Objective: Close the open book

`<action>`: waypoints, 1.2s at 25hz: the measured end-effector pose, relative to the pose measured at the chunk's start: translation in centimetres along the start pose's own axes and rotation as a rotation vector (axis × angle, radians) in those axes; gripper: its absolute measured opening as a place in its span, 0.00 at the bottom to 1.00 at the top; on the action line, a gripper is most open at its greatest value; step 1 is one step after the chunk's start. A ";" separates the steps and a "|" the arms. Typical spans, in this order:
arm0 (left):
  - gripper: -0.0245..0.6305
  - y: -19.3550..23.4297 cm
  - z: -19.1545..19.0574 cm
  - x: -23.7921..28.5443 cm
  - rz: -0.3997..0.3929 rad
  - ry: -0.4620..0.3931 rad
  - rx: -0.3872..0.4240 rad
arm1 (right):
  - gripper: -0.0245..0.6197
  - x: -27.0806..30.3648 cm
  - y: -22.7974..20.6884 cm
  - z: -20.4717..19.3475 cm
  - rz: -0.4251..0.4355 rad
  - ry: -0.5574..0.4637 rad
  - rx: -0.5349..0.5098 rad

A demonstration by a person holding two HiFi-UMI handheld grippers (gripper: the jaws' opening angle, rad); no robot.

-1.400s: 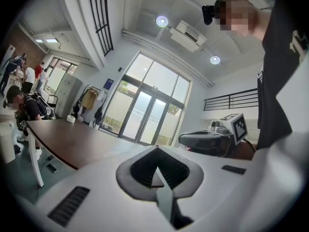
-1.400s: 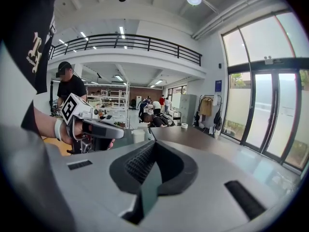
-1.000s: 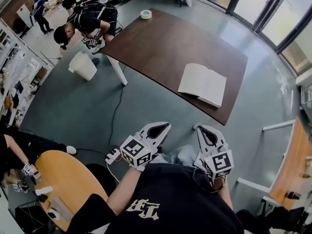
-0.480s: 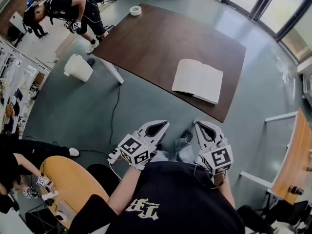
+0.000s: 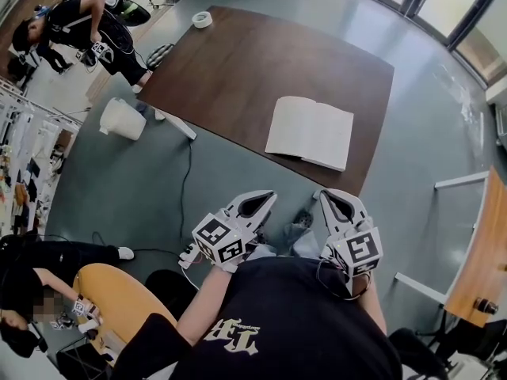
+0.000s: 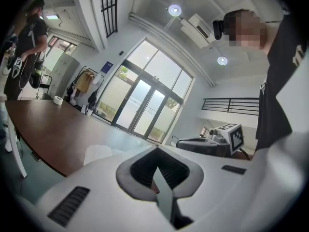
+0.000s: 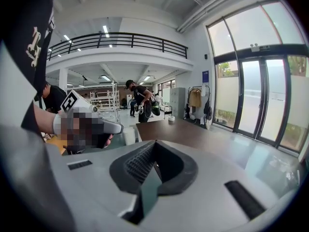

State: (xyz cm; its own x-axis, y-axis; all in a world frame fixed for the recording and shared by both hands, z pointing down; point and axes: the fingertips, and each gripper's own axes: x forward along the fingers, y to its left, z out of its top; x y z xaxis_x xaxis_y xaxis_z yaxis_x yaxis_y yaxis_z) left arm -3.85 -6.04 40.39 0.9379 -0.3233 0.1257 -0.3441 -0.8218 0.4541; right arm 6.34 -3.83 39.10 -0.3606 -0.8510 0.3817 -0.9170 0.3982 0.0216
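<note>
- The open white-paged book lies flat near the closer edge of the dark brown wooden table, well apart from both grippers.
- The left gripper and the right gripper hover over the grey floor, each claw pressed together on nothing.
- A white plastic bin stands on the floor beside the table; its inside cannot be made out.
- In the left gripper view, that gripper's body hides most of the book.
</note>
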 end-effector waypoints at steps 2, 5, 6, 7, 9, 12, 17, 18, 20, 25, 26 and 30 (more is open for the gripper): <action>0.04 0.2 0.4 1.5 -0.001 0.001 -0.006 | 0.02 0.2 -1.8 0.2 -0.011 0.004 0.001; 0.04 0.4 0.9 3.4 0.000 0.006 -0.014 | 0.02 0.3 -4.4 0.0 -0.015 0.000 0.007; 0.04 0.5 1.0 4.1 0.003 0.009 -0.013 | 0.02 0.3 -5.2 -0.1 -0.019 -0.003 0.011; 0.04 0.6 1.1 4.7 0.007 0.012 -0.013 | 0.02 0.3 -6.1 -0.3 -0.021 -0.005 0.014; 0.04 0.7 1.2 6.1 0.015 0.016 -0.015 | 0.02 0.2 -7.8 -0.7 -0.024 -0.007 0.019; 0.04 1.1 1.2 7.8 0.028 0.014 -0.027 | 0.02 0.1 -10.0 -1.2 -0.030 -0.006 0.028; 0.04 2.2 0.2 10.1 0.067 0.014 -0.082 | 0.02 0.1 -13.1 -1.7 -0.021 -0.003 0.036; 0.04 2.5 0.0 10.5 0.076 0.014 -0.095 | 0.02 0.1 -13.7 -1.7 -0.016 -0.004 0.035; 0.04 2.9 -0.6 11.3 0.092 0.014 -0.120 | 0.02 0.1 -14.9 -2.0 -0.009 -0.006 0.033; 0.04 3.9 -1.3 12.9 0.118 0.002 -0.197 | 0.02 -0.5 -18.4 -3.1 -0.027 -0.002 0.054; 0.04 4.1 -1.4 13.0 0.123 -0.004 -0.222 | 0.02 -0.7 -19.0 -3.3 -0.030 0.000 0.058; 0.04 5.0 -2.8 13.5 0.161 0.002 -0.269 | 0.02 -1.3 -21.2 -4.1 -0.038 0.003 0.063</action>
State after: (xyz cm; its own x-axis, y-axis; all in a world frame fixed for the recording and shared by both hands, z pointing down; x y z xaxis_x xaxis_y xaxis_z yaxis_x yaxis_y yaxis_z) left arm 7.17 -13.21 46.87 0.8724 -0.4382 0.2165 -0.4647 -0.6063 0.6453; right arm 26.96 -9.79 41.89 -0.3247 -0.8641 0.3846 -0.9391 0.3430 -0.0223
